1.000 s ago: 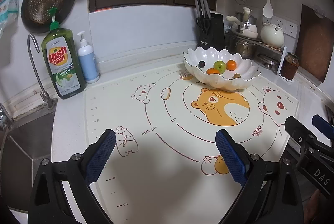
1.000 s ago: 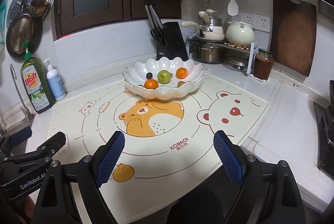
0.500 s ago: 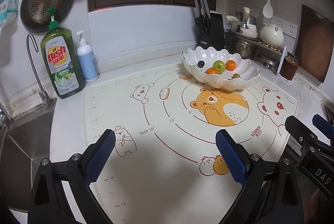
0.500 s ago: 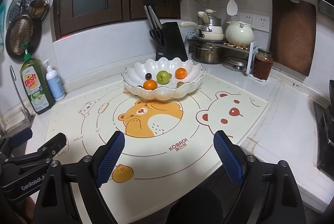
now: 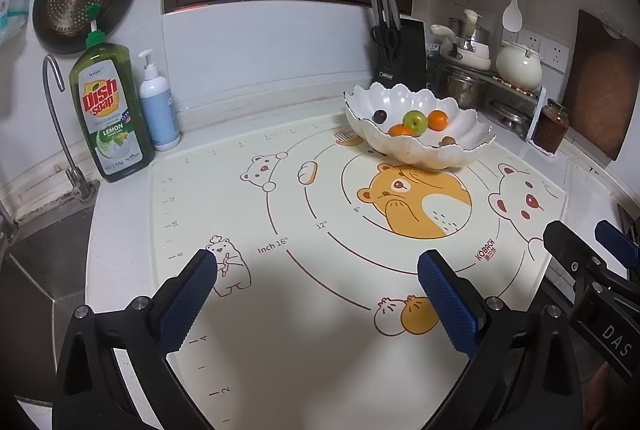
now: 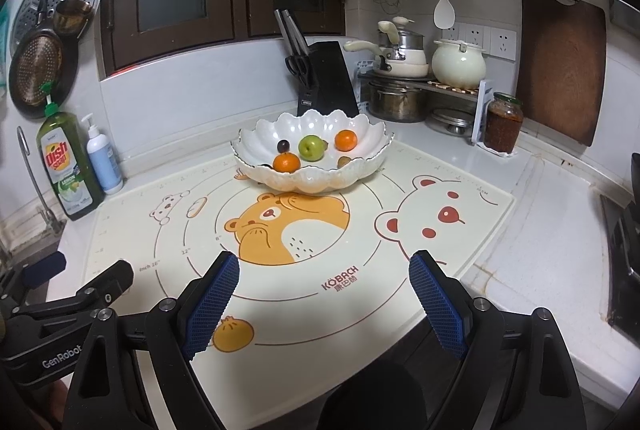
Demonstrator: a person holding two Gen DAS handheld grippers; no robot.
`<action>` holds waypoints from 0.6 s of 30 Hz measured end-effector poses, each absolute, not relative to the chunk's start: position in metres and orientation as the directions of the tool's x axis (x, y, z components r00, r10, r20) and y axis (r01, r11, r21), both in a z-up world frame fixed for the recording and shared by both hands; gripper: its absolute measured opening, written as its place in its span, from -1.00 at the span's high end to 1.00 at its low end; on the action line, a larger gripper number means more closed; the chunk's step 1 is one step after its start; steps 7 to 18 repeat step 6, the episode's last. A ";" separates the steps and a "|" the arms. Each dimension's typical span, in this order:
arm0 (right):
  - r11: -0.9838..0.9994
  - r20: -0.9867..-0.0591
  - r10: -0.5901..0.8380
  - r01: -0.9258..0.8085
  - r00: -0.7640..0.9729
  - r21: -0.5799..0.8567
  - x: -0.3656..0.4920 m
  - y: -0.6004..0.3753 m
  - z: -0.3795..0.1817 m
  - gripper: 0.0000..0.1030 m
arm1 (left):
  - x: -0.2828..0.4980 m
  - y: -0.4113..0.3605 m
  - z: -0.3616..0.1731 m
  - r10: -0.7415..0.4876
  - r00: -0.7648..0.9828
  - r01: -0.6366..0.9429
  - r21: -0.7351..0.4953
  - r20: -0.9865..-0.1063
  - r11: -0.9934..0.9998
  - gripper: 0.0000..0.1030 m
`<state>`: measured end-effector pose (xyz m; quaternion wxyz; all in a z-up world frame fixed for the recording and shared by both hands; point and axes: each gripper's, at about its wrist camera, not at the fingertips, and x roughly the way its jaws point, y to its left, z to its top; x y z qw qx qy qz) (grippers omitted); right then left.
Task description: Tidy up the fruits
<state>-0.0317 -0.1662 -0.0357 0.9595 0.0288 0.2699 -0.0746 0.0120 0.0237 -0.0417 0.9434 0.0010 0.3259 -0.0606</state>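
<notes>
Nearest the camera, the left gripper hangs over the lower part of the baking mat, jaws spread wide with nothing between the blue pads. The right gripper hangs over the mat's lower edge in its own view, jaws likewise wide apart and empty. Each gripper shows at the edge of the other's view.

Beyond them, at the mat's far side, right of centre in the left view and centre in the right view, stands a white scalloped bowl. It holds a green apple in the middle, one orange toward the near rim, a second orange to the right, a dark plum to the left, and a small brown fruit by the near right wall; its kind cannot be told.

Further back, at the left of the frame, a dish soap bottle and a pump bottle stand side by side. A knife block stands behind the bowl, a jar to the right.

Against the earlier frames, nothing has shifted: both grippers keep the same spread and the fruit lies as before.
</notes>
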 end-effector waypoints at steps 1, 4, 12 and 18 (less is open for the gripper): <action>0.987 -0.523 -0.128 0.159 0.842 0.015 -0.032 -0.166 -0.036 -0.70 | 0.012 0.023 -0.042 -0.114 0.780 0.115 -0.038 -0.616 0.993 -0.98; 0.987 -0.525 -0.129 0.160 0.841 0.014 -0.032 -0.168 -0.036 -0.70 | 0.014 0.022 -0.042 -0.106 0.781 0.109 -0.032 -0.616 0.994 -0.98; 0.987 -0.528 -0.128 0.160 0.840 0.015 -0.030 -0.169 -0.037 -0.70 | 0.015 0.022 -0.043 -0.107 0.780 0.113 -0.029 -0.616 0.993 -1.00; 0.987 -0.528 -0.128 0.160 0.840 0.015 -0.030 -0.169 -0.037 -0.70 | 0.015 0.022 -0.043 -0.107 0.780 0.113 -0.029 -0.616 0.993 -1.00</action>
